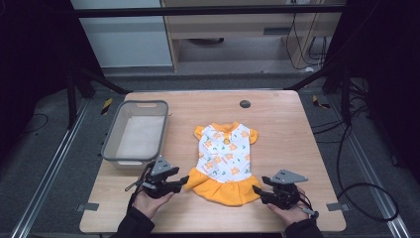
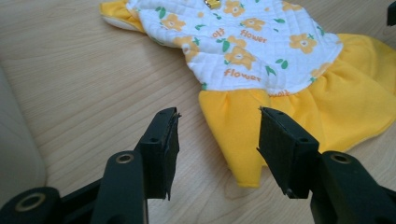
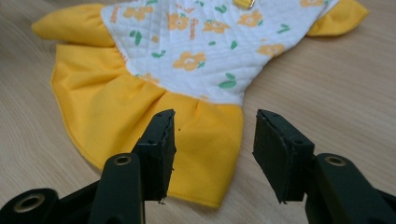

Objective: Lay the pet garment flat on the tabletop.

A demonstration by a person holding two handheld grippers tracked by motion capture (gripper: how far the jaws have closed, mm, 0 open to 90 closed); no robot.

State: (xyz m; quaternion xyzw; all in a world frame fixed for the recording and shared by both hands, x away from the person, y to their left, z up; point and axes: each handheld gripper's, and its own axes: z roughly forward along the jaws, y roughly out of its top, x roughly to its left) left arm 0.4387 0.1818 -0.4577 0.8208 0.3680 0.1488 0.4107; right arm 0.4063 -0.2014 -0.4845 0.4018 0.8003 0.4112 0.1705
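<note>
A small dress (image 1: 224, 159) lies flat in the middle of the wooden table, with a white quilted top printed with orange flowers and a yellow ruffled skirt toward me. My left gripper (image 1: 184, 181) is open at the skirt's left corner (image 2: 243, 140), which lies between its jaws. My right gripper (image 1: 256, 189) is open at the skirt's right corner (image 3: 205, 144), jaws on either side of the hem. Neither holds anything.
A grey plastic basket (image 1: 115, 134) stands at the table's left, close to my left hand. A small dark round cap (image 1: 244, 103) sits near the far edge. The table's front edge (image 1: 213, 229) runs just under both hands.
</note>
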